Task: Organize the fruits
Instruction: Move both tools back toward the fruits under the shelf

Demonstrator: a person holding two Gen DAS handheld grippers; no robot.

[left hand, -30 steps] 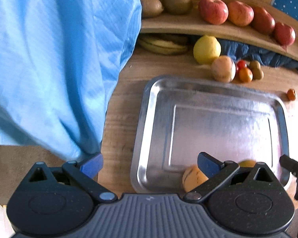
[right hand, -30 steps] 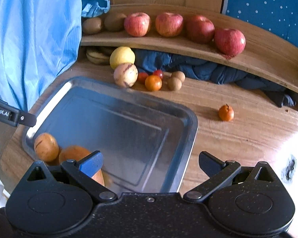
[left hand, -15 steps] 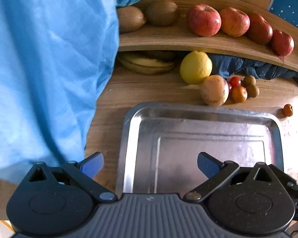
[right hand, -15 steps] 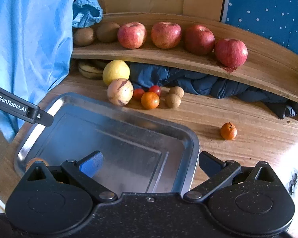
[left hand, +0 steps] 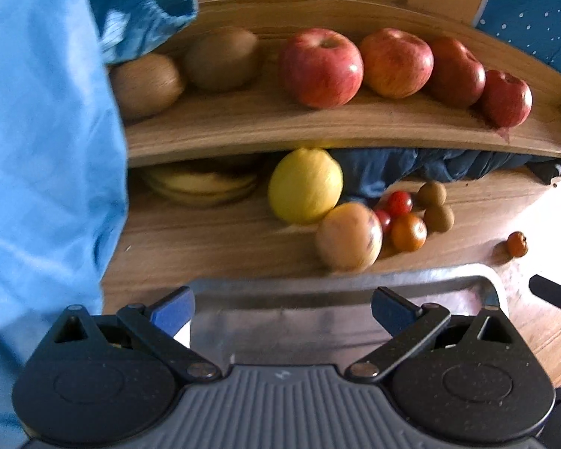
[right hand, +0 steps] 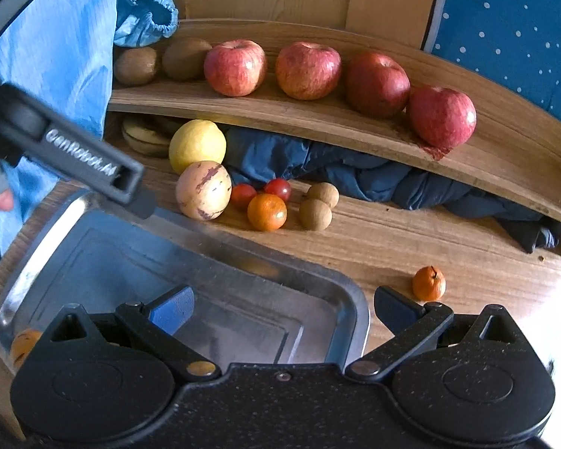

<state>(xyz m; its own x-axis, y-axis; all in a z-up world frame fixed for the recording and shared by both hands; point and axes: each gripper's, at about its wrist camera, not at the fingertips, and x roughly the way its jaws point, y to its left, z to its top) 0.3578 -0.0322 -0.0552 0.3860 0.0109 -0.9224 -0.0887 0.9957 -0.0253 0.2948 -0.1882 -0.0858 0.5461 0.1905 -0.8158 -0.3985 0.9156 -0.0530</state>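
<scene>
While both grippers hang spread and empty over the metal tray [right hand: 351, 299], the loose fruit lies beyond its far rim: a lemon [left hand: 304, 185], a blotched pale fruit [right hand: 204, 190] and small tomatoes [right hand: 277, 188], bunched and touching. Closing the left gripper [left hand: 282, 305] on one round fruit could nudge its neighbours rolling across the table [right hand: 392, 247]. The right gripper [right hand: 282, 305] risks clipping the tray rim.
</scene>
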